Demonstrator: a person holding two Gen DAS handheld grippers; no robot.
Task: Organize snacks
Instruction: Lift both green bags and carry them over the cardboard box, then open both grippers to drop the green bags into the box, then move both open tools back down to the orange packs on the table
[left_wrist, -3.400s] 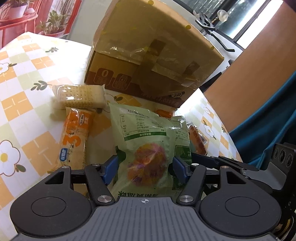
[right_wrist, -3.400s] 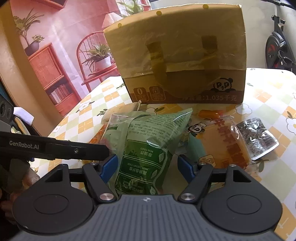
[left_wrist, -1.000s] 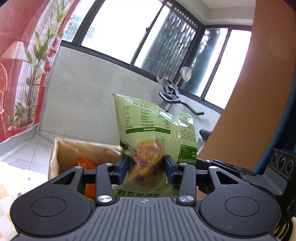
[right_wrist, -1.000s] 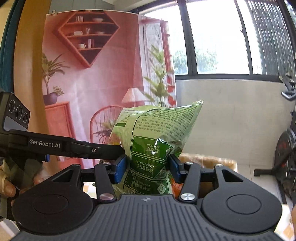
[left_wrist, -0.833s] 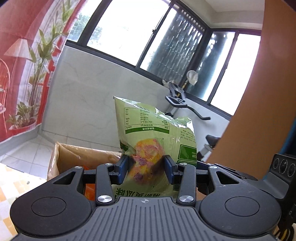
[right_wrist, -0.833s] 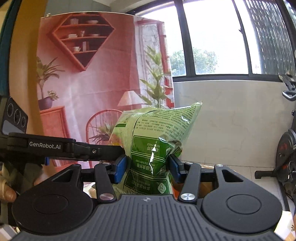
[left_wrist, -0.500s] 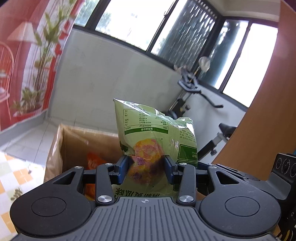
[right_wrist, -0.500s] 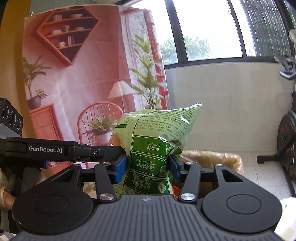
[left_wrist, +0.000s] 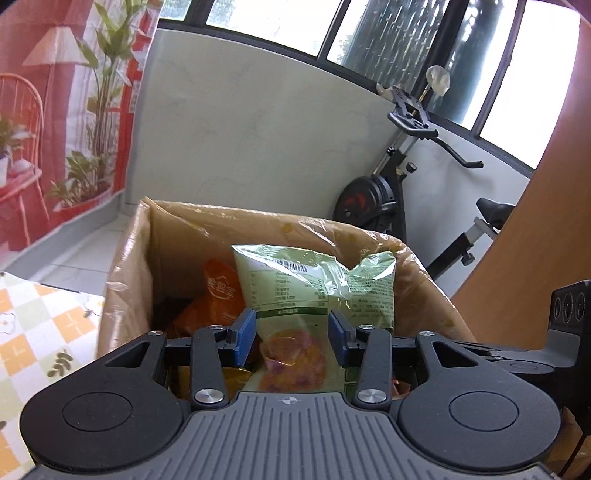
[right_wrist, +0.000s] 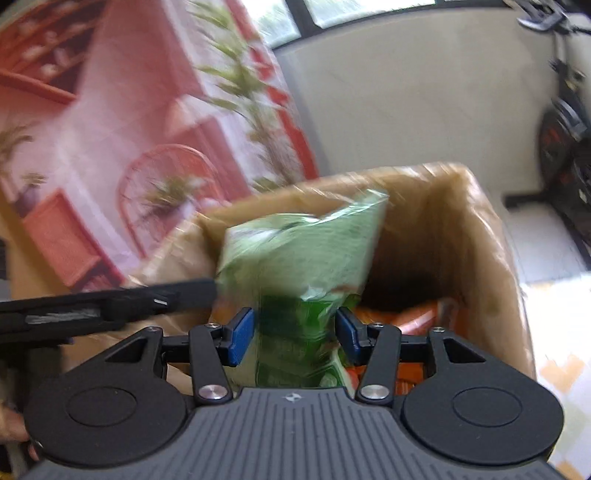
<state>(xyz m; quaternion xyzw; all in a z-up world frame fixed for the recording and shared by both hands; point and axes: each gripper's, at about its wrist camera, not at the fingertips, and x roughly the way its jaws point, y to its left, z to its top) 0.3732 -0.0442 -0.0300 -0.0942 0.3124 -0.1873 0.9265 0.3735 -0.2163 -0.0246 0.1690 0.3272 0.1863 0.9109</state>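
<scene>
Both green bags have come down from above the cardboard box (left_wrist: 129, 258) into its mouth. Left gripper (left_wrist: 291, 334) jaws just opened — pale bag (left_wrist: 314, 280) loose between. Right gripper (right_wrist: 293, 334) pinches dark-green bag (right_wrist: 299, 258).

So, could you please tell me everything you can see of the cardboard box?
The cardboard box is brown, open-topped and wrapped in glossy, crinkled clear film. It stands on the checked tablecloth. Inside lie orange snack packets, and a green snack bag hangs upright in its opening. Its far walls stand upright, and the interior is shadowed.
</scene>
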